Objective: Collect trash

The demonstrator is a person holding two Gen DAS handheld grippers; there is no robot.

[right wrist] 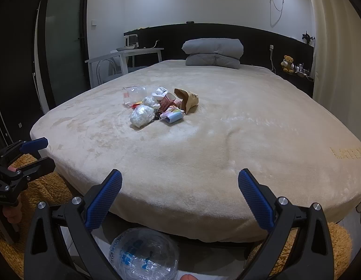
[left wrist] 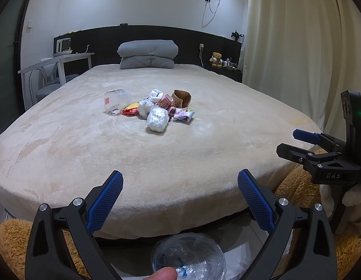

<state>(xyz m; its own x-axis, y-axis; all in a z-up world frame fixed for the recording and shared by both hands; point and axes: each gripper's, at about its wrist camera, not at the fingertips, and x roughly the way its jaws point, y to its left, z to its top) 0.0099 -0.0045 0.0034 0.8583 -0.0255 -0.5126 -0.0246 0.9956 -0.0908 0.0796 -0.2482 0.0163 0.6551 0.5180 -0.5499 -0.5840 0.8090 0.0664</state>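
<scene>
The trash pile [left wrist: 149, 107] sits in the middle of the bed [left wrist: 157, 163], well away from the near edge where I'm standing both tools. Nearest me in the heap is a crumpled white plastic wad [left wrist: 157, 119]. Behind it I can make out a second white wad [left wrist: 145, 107], a red and yellow wrapper [left wrist: 129, 110], a clear plastic jar [left wrist: 117, 100] lying on its side at the left, a pink carton [left wrist: 165, 101], a brown paper bag [left wrist: 182, 98] with its mouth open at the far right, and a pastel wrapper [left wrist: 184, 114] at the near right. Everything touches or overlaps, so it's one cluster rather than scattered pieces.

I judge this to be the very start of collecting: nothing is picked up, and both tools are short of the pile. Below the near edge of the bed there's a clear plastic-lined bin [right wrist: 143, 254] on the floor, which I take to be where the trash goes, though I can't confirm that.

The next move calls for a long forward reach over the blanket, then closing on one loose piece. The white wad at the front looks easiest, being nearest and clear of the rest on its near side.

The left tool [left wrist: 180, 186] is released, fingers spread wide and empty, level and aimed at the pile. The right tool [right wrist: 180, 185] is likewise spread and empty, held just right of the left one, pointing the same way.
</scene>
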